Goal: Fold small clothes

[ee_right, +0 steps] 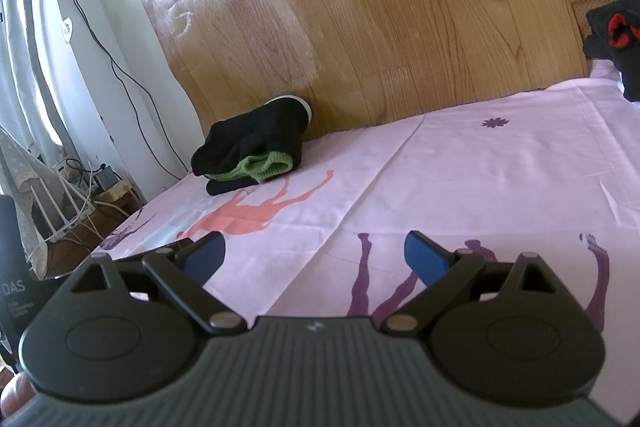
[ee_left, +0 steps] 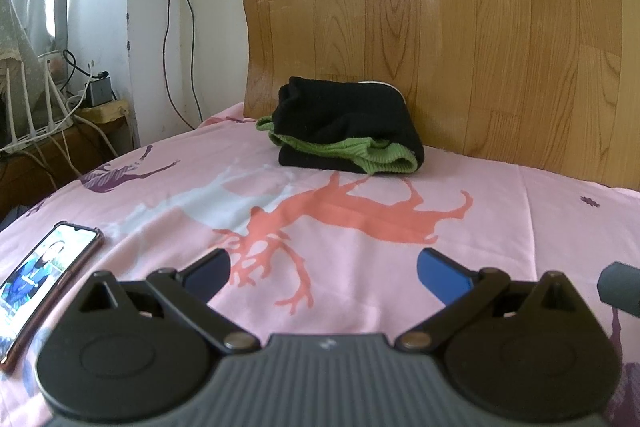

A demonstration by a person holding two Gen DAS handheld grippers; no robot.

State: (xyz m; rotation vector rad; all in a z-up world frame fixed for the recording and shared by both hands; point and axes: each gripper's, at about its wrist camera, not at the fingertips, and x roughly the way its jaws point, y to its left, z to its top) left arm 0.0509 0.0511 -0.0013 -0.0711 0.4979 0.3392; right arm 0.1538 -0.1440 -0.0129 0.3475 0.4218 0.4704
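Note:
A folded pile of small black clothes with green cuffs (ee_left: 348, 131) lies at the far side of the pink sheet (ee_left: 500, 211), against the wooden headboard; it also shows in the right wrist view (ee_right: 252, 151). My left gripper (ee_left: 323, 269) is open and empty, low over the sheet, well short of the pile. My right gripper (ee_right: 316, 255) is open and empty over the sheet, to the right of the pile. A black and red garment (ee_right: 616, 39) lies at the far right edge.
A phone (ee_left: 44, 275) with its screen lit lies on the sheet at the left. The wooden headboard (ee_left: 460, 27) stands behind the bed. A router and cables (ee_left: 48, 107) sit on a stand beyond the bed's left edge.

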